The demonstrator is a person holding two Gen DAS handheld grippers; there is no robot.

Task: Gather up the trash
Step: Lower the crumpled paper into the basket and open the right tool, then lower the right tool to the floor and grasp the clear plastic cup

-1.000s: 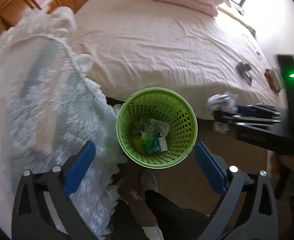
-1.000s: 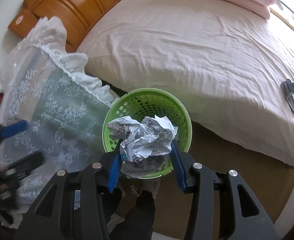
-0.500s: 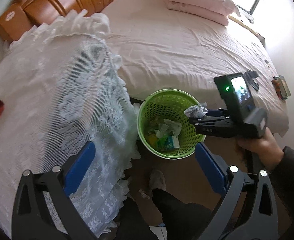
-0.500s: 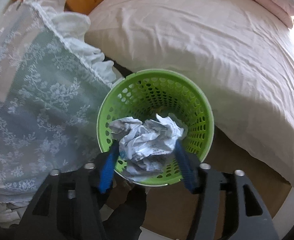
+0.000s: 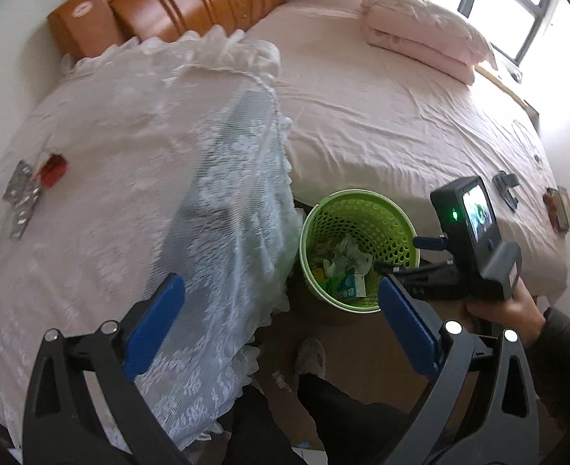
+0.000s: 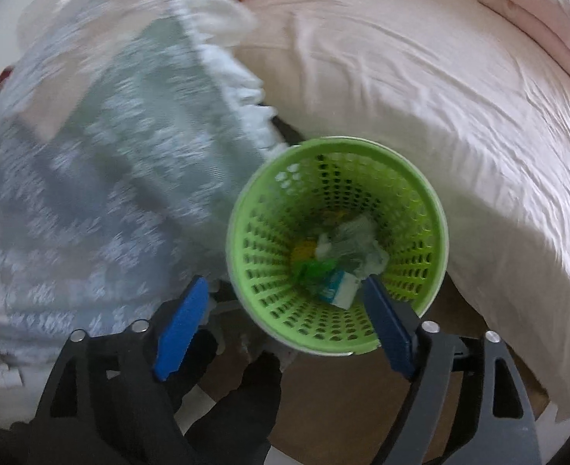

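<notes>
Trash left to collect lies on the lace-covered table (image 5: 102, 178): a silver blister pack (image 5: 20, 203) and a small red piece (image 5: 53, 166) just beside it, both near the table's far left edge, well apart from the green basket (image 5: 358, 209). Your right gripper (image 6: 281, 310) hangs over the basket rim with its jaws spread wide and nothing between them; your left gripper (image 5: 281, 323) is likewise wide and empty, held above the table's near edge. Inside the basket you can see crumpled paper (image 6: 356, 246) and a small carton (image 6: 339, 288) already resting at the bottom. Judge the blister pack as light, thin and fairly stiff, with slick foil that will likely slide on the lace, so you should pinch it across its narrow width at one end, not press down on it flat. The red piece looks small and light; a centred pinch should do. Mind the lace: it is soft and loose, and a low jaw could snag it. You have open room above the table, while the basket sits wedged between the draped lace and the bed (image 5: 401, 108), so approach it from above.
</notes>
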